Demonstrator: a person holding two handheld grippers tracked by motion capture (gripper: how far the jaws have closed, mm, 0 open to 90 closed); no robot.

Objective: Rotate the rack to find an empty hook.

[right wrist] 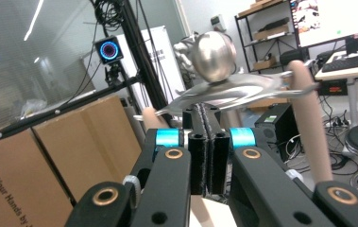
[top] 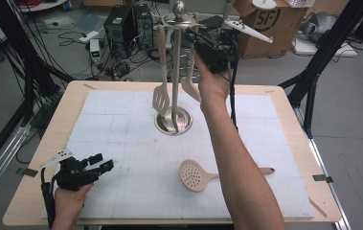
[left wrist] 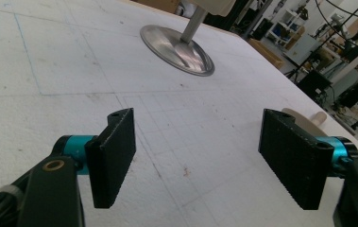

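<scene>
Your right gripper (top: pixel 199 39) is raised at the top of the metal utensil stand (top: pixel 175 67), level with the stand's ball finial (right wrist: pixel 213 56). In the right gripper view its two black jaws are pressed flat together just below the stand's hook arms, with the finial directly ahead and above them; whether anything thin is caught between the jaws cannot be told. A wooden handle (right wrist: pixel 311 127) hangs from a hook just to the right of the jaws in that view.

Below that gripper, a slotted wooden spatula (top: pixel 161 93) and a second wooden spatula (top: pixel 189 81) hang on either side of the stand's pole, above its round base (top: pixel 187 123).

Your left gripper (top: pixel 103 164) rests low near the table's front left corner, held over the white foam mat (top: pixel 121 191). Its jaws stand spread wide apart with nothing between them. In the left gripper view the stand's base (left wrist: pixel 176 49) lies well ahead of the jaws, and the wooden skimmer (top: pixel 198 175) lies flat on the mat to that gripper's right, its handle end (left wrist: pixel 316 118) peeking past the right jaw.
</scene>
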